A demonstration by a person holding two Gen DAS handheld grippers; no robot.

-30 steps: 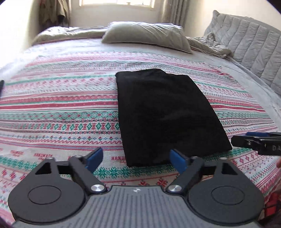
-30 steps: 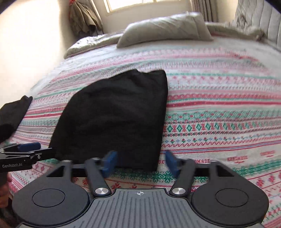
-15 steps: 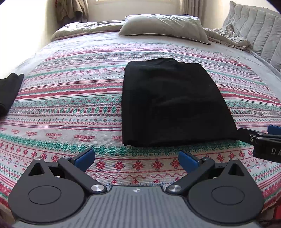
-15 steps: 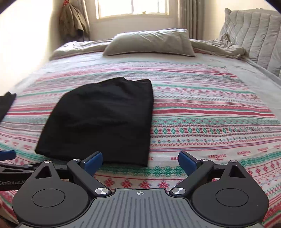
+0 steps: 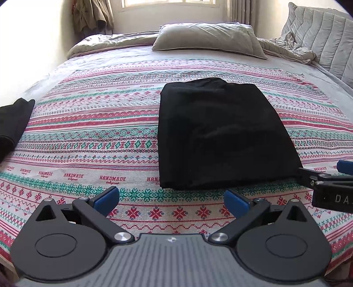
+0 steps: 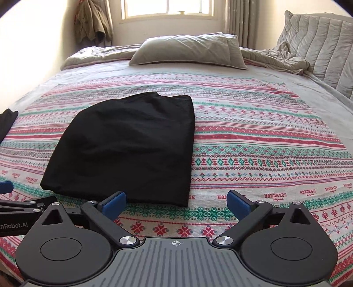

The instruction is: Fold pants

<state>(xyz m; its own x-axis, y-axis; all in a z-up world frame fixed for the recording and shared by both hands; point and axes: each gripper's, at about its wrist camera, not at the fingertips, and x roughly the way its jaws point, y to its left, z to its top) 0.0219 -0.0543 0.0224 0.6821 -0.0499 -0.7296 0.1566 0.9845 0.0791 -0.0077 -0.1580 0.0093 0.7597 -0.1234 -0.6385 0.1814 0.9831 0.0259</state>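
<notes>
my left claw (image 5: 171, 199) wide, nothing in it | my right claw (image 6: 176, 202) still opening, nothing between its jaws | black pants (image 5: 220, 134) folded flat on the bed (image 5: 92, 132), just past both claws | pillow (image 5: 209, 38) at the far end

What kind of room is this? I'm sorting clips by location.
A bedroom, most likely: a bed with a patterned bedspread, a pillow near the window, and a padded headboard to the right.
</notes>
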